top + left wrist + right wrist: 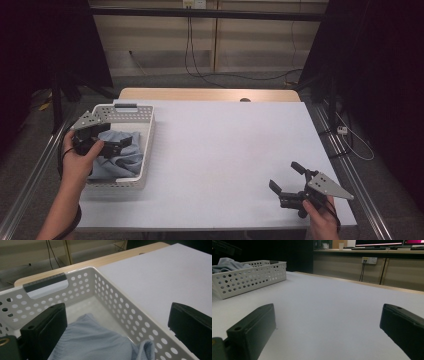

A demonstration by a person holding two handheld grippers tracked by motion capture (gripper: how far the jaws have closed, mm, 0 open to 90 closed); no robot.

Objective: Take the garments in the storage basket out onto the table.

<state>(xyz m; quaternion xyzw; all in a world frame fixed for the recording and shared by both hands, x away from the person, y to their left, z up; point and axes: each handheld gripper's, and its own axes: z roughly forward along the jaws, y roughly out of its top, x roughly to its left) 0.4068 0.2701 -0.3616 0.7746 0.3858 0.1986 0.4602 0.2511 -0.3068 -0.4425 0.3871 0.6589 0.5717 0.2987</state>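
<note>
The blue cloth [120, 152] lies in the white basket [145, 145] beneath the wide-open, empty left tool [112, 142]; the right tool [287, 180] gapes empty.

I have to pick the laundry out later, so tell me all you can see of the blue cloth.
The blue cloth is a pale, soft-looking fabric, crumpled in folds inside the white perforated basket at the table's left. It rises above the rim. The left gripper hovers open over it; whether it touches is unclear.

no text, label or number can be read anywhere here.
</note>
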